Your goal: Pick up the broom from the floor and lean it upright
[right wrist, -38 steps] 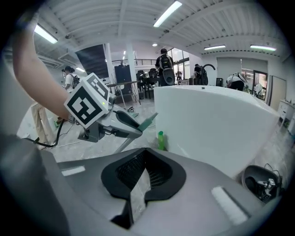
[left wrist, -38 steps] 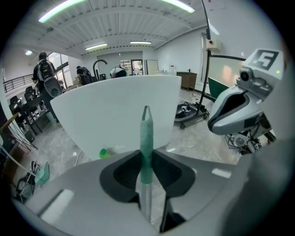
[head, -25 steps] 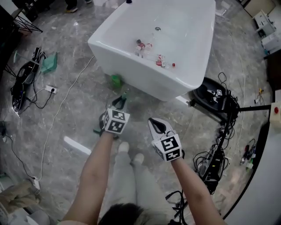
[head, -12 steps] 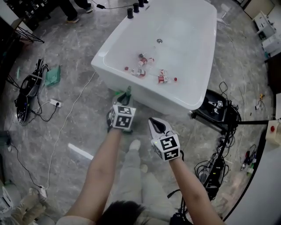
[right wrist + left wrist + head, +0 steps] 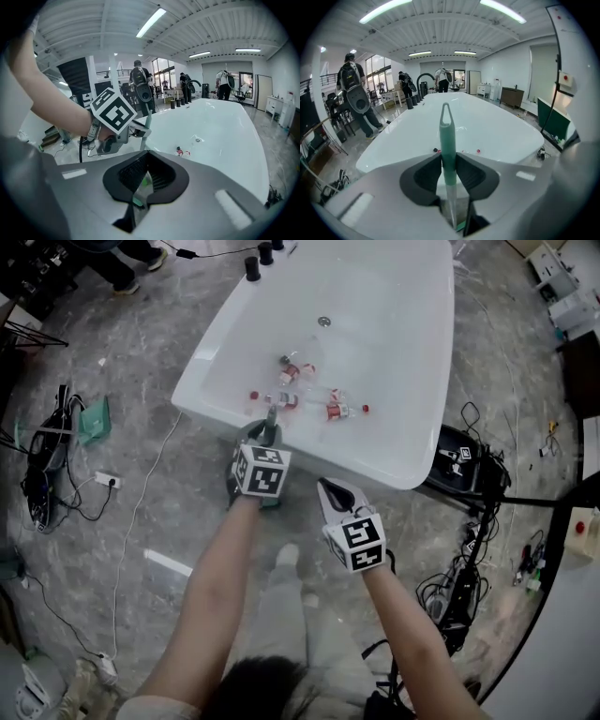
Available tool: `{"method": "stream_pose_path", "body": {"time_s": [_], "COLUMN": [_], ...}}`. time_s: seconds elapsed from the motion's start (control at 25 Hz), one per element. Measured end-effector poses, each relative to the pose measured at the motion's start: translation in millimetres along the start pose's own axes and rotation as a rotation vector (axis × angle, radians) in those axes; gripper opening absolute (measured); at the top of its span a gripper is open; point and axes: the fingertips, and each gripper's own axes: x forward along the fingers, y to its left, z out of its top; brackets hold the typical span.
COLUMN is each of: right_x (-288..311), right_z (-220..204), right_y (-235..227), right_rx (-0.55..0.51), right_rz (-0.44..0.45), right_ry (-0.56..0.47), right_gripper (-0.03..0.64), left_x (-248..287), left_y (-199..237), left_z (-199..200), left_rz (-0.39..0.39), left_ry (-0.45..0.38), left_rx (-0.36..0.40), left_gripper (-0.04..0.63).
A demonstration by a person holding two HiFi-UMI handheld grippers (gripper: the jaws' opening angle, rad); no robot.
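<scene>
While the left tool (image 5: 449,165) is clamped on the teal handle of the broom (image 5: 446,133), the handle's looped end sticks up past the jaws, over the near rim of the white bathtub (image 5: 394,306). Near it, apart, the right tool (image 5: 337,498) hangs over the grey floor (image 5: 159,484), jaws together.

The broom (image 5: 448,140) had a teal-green grip over a silvery shaft, the bathtub (image 5: 394,315) was glossy white with small red-and-white bits (image 5: 300,390) inside, the floor (image 5: 178,502) was grey, veined like marble, and the left gripper (image 5: 269,430) and right gripper (image 5: 326,489) carried black-and-white square-marker cubes.
</scene>
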Motion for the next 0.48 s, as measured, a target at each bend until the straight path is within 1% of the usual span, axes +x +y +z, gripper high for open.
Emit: {"method": "stream_pose_path", "body": {"time_s": [0.12,0.24,0.32,0.4,0.48], "right_x": [2.0,2.4,0.5,-0.9,-3.2], "right_z": [-4.0,-4.4,-2.3,-4.8,-6.8], "right_y": [-1.7,2.7,2.9,3.7,4.0], "right_rx": [0.009,-0.001,-0.008,-0.01,-0.011], "right_rz": [-0.002,0.011,0.011,0.017,0.019], "right_ry": [0.025,0.037,0.036,0.043,0.044], "right_gripper": [0.002,0.002,0.002,0.002,0.002], "left_x": [1.8,3.2,3.9,4.0,1.7], "left_y": [-5.3,-4.0,-3.1,-2.3,-1.1], "left_z": [-0.3,1.2,6.5,12.0,16.5], "left_rz": [-0.014,-0.002,0.006,0.007,0.004], "left_ry": [0.003,0.006,-0.001,-0.006,-0.015], "left_rx": [0.061,0.092,0.094,0.095,0.09], "left_gripper": [0.097,0.114,0.152,0.235,0.261]}}
